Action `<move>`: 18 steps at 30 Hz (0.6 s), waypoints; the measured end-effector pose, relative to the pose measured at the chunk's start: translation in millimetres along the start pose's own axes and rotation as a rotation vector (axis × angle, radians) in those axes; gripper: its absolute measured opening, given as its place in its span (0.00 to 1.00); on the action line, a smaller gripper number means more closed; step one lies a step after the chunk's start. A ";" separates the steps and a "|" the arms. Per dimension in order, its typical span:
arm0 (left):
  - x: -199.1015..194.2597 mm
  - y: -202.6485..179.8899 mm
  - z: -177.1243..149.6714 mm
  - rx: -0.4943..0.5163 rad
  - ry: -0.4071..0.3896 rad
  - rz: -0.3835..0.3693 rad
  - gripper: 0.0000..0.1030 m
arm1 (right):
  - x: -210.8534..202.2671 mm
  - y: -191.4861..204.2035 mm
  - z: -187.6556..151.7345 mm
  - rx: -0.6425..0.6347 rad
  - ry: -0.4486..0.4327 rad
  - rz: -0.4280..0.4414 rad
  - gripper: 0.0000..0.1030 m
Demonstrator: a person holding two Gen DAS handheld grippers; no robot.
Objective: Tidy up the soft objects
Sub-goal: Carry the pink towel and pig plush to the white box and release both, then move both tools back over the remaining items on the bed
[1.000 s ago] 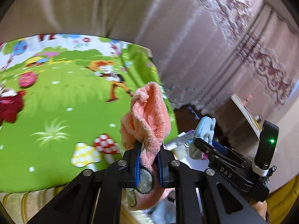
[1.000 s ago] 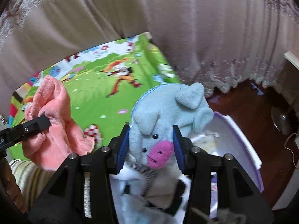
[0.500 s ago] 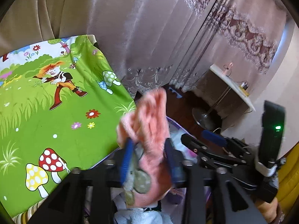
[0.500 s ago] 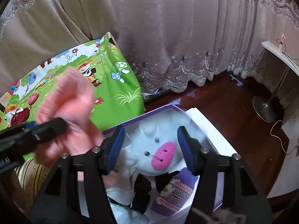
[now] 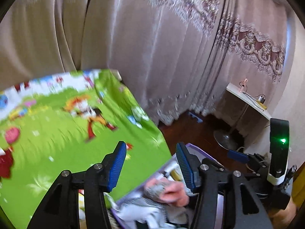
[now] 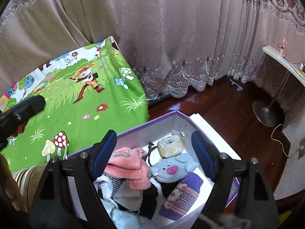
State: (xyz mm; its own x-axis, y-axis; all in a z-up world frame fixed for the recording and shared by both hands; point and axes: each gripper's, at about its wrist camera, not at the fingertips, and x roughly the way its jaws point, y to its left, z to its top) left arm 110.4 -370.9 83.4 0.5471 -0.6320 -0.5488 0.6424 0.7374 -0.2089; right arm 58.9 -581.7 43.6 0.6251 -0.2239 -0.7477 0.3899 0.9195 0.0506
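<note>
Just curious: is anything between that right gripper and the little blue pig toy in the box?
Nothing visible. The right gripper is open above the purple box, and the blue pig toy lies uncovered on top, beside the pink cloth.

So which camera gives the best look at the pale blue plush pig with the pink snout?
The right wrist view: the pale blue plush pig lies sharp and unobstructed in the purple box. The left wrist view doesn't show it.

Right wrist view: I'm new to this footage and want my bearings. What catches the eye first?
The purple box on the dark wood floor, stuffed with soft things: a blue pig plush with a pink snout lying beside a pink fleece. Left of the box spreads a bright green cartoon mat. The right gripper hangs open above the box.
</note>
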 end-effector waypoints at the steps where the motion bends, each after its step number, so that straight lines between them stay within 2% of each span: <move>1: -4.6 3.2 2.1 0.010 -0.014 0.012 0.54 | -1.1 3.2 1.3 -0.002 -0.002 0.001 0.81; 5: -21.4 30.5 8.3 -0.030 -0.043 0.027 0.56 | -6.2 20.4 7.5 -0.024 -0.014 0.004 0.83; 9: -36.5 61.2 7.7 -0.009 -0.065 0.105 0.57 | -8.9 40.0 14.3 -0.041 -0.024 0.024 0.84; 18: -65.5 154.2 -4.0 -0.106 -0.062 0.248 0.63 | -11.2 99.0 29.9 -0.104 -0.043 0.138 0.84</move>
State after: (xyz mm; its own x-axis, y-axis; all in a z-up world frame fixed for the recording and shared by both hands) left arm 171.5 -214.8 83.9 0.7145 -0.4405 -0.5436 0.4271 0.8900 -0.1598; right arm 110.7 -497.9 76.8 0.6973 -0.1046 -0.7091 0.2275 0.9704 0.0806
